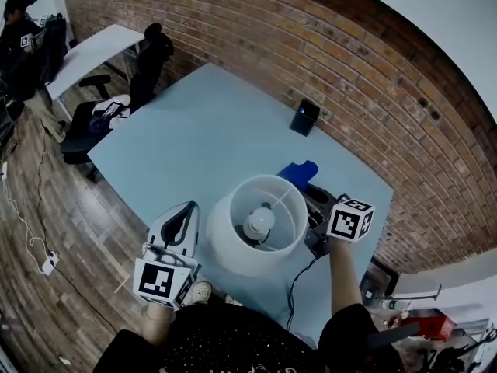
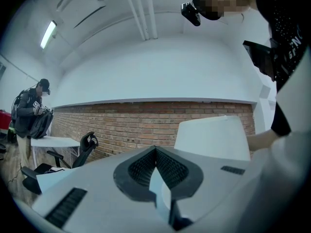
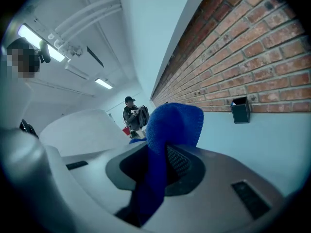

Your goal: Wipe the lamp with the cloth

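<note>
Left tongs (image 2: 155, 155): jaws closed together, empty; held low at the near-left side of the lamp (image 1: 233, 243), close to the shade, not touching it.

Right tongs (image 3: 167, 152): clamped on the cloth (image 3: 170, 125); held at the lamp's far-right side.

Cloth: blue, bunched above the jaws and hanging down between them; just beside the shade's upper rim in the head view, contact with it not clear.

Lamp: white drum shade, open at the top, upright, with 1 bulb (image 1: 260, 222) visible inside; placed near the front edge of the table (image 1: 210, 130).

Table: pale blue top, set against a brick wall (image 1: 326, 45).

Cord (image 1: 299, 282): black, running from under the shade toward the table's near edge.

Box (image 1: 304, 118): small, black, open-topped, upright on the wall side of the table, well apart from the lamp.

Office chair (image 1: 151, 53): black, at the table's far-left corner.

White desk (image 1: 93, 49): further left, beyond the chair; 1 person (image 1: 19, 22) in dark clothes standing beside it.

Floor (image 1: 46, 208): wood boards, with a thin white cable lying on them at the left.
</note>
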`<control>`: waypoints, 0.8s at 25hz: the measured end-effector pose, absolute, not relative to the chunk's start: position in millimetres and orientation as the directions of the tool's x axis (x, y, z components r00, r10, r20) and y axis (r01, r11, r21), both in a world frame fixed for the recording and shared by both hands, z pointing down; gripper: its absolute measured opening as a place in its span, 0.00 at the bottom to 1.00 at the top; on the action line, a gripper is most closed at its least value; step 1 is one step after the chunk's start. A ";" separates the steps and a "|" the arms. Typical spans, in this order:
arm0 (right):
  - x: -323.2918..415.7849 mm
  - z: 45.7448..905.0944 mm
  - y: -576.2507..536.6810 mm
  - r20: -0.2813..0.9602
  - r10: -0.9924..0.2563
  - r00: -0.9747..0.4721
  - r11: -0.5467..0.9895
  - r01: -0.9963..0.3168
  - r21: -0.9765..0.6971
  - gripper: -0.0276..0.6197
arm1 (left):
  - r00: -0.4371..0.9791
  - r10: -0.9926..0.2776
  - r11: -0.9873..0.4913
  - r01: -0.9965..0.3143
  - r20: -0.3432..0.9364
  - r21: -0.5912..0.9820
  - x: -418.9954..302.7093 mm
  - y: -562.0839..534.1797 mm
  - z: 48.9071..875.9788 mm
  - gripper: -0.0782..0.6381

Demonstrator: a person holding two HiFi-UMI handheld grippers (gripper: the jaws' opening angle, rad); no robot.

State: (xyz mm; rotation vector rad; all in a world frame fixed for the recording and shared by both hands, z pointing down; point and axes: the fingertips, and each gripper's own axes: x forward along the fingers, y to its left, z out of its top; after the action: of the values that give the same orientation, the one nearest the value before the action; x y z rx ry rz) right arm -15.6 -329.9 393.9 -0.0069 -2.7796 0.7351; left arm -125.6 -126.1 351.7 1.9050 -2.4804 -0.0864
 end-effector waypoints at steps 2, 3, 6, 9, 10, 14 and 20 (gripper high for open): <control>-14.4 406.7 -334.0 0.261 0.064 -0.963 0.859 -0.080 -0.506 0.17 | -0.257 -0.966 0.256 -0.965 -0.022 0.051 -124.9 -127.6 354.2 0.12; -13.5 413.3 -335.8 0.266 0.062 -0.962 0.851 -0.088 -0.517 0.17 | -0.260 -0.966 0.258 -0.965 -0.018 0.051 -124.7 -127.7 355.6 0.12; -11.5 431.2 -344.5 0.298 0.069 -0.952 0.835 -0.108 -0.539 0.17 | -0.277 -0.961 0.276 -0.960 -0.005 0.048 -127.7 -127.2 357.7 0.12; -15.2 425.4 -359.8 0.293 0.117 -0.949 0.821 -0.074 -0.567 0.17 | -0.286 -0.958 0.286 -0.957 0.001 0.044 -131.7 -124.9 357.0 0.12; -20.2 412.2 -361.9 0.260 0.153 -0.953 0.814 -0.027 -0.580 0.17 | -0.285 -0.959 0.285 -0.958 -0.001 0.041 -132.4 -124.0 356.9 0.12; -51.2 339.3 -347.0 0.071 0.403 -0.913 0.722 0.269 -0.638 0.17 | -0.292 -0.956 0.291 -0.956 -0.012 0.038 -135.8 -122.5 354.3 0.12; -92.6 265.2 -307.6 -0.090 0.693 -0.715 0.519 0.582 -0.626 0.17 | -0.281 -0.959 0.280 -0.960 -0.028 0.015 -135.3 -129.2 344.1 0.12</control>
State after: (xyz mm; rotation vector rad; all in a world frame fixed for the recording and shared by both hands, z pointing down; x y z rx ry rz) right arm -92.6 -307.6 265.2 -1.0956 -2.5858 0.9669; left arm -135.3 -129.2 344.1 1.8920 -2.5241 -0.0458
